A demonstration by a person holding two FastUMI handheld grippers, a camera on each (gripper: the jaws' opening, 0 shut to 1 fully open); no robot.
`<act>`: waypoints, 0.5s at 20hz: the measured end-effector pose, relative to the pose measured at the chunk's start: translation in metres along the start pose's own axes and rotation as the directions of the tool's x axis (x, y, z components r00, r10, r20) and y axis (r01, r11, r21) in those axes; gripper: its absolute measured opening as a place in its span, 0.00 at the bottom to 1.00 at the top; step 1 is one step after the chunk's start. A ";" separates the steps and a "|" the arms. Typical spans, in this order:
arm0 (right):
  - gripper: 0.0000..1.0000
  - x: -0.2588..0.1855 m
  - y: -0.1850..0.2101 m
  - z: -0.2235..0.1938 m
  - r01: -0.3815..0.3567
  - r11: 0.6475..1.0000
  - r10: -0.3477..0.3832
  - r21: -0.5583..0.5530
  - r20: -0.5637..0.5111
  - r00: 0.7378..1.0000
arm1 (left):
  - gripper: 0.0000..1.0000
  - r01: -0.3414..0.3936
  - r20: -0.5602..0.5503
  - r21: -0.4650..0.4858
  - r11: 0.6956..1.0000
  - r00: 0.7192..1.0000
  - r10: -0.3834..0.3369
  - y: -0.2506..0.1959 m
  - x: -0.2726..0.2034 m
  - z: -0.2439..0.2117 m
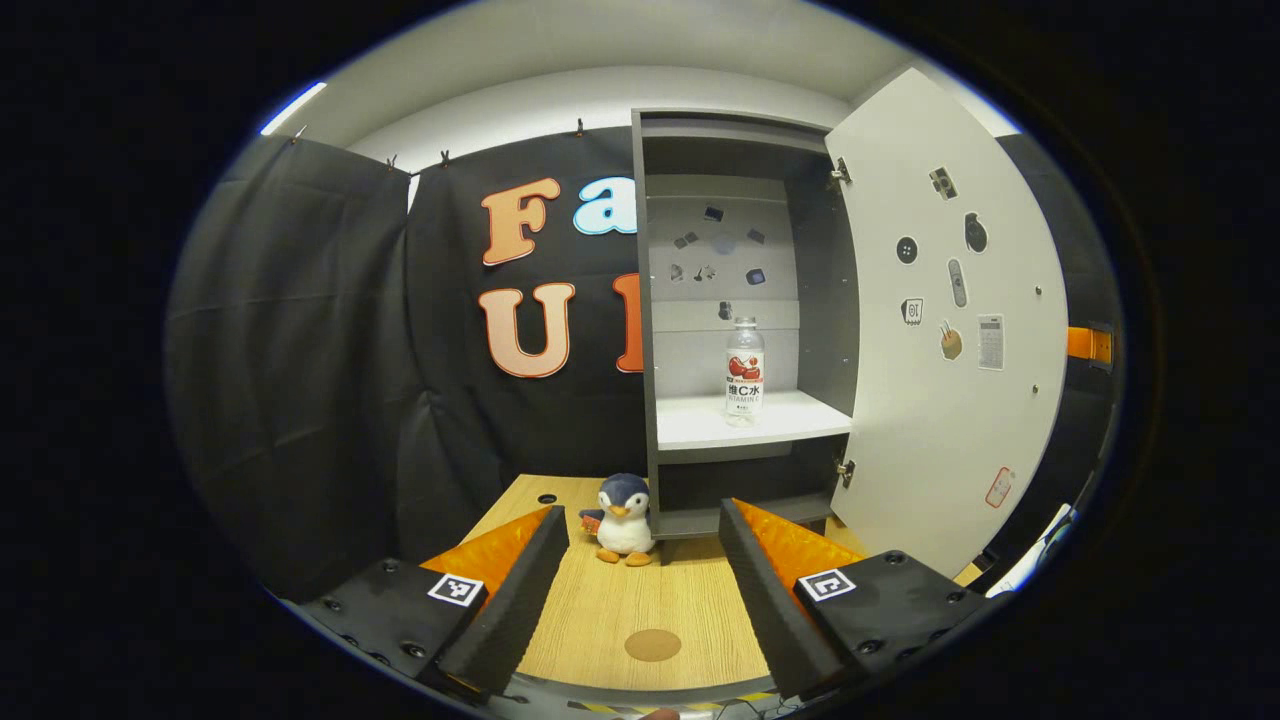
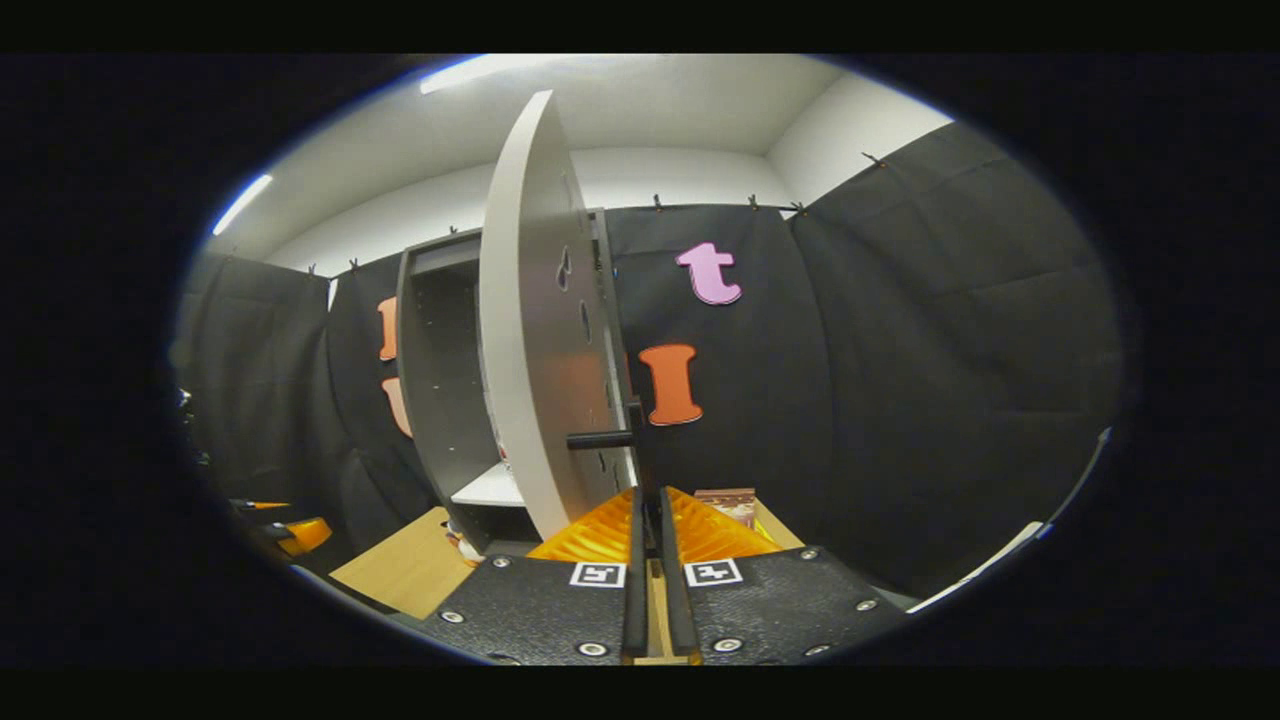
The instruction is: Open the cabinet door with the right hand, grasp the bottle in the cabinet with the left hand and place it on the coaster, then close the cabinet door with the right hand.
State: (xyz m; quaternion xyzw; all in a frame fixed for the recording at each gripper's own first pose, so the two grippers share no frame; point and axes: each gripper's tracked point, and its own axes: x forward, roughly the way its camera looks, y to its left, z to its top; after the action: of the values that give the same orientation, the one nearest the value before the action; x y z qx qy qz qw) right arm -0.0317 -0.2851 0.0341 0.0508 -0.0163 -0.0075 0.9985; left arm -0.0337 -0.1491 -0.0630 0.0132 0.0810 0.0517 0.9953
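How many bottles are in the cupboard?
1. The bottle stands upright on the white shelf inside the open cabinet. Others may hide in the cabinet's dark lower part.

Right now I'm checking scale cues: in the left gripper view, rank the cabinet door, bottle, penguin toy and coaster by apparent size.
1. cabinet door
2. penguin toy and bottle: look alike, and the penguin stands nearer, so unranked
3. coaster
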 end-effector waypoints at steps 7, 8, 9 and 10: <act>0.14 -0.032 0.011 0.011 -0.017 1.000 0.017 0.014 0.024 1.000 | 0.99 0.013 0.015 0.013 1.000 1.000 -0.013 -0.010 0.011 0.012; 0.20 -0.041 0.015 0.015 -0.018 1.000 0.018 0.012 0.033 0.999 | 0.99 0.018 0.009 0.008 1.000 1.000 -0.018 -0.011 0.016 0.011; 0.11 -0.048 0.018 0.023 -0.012 1.000 0.012 0.005 0.055 0.998 | 0.99 0.027 0.007 0.001 1.000 1.000 -0.027 -0.015 0.021 0.013; 0.00 -0.056 0.021 0.029 -0.006 1.000 0.006 0.001 0.076 0.997 | 0.99 0.040 0.012 -0.003 0.999 0.999 -0.040 -0.018 0.030 0.017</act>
State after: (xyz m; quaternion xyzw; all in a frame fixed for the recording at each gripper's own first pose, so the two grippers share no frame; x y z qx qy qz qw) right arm -0.0885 -0.2663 0.0631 0.0513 -0.0544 -0.0065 0.9972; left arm 0.0007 -0.1643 -0.0518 0.0102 0.0754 0.0316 0.9966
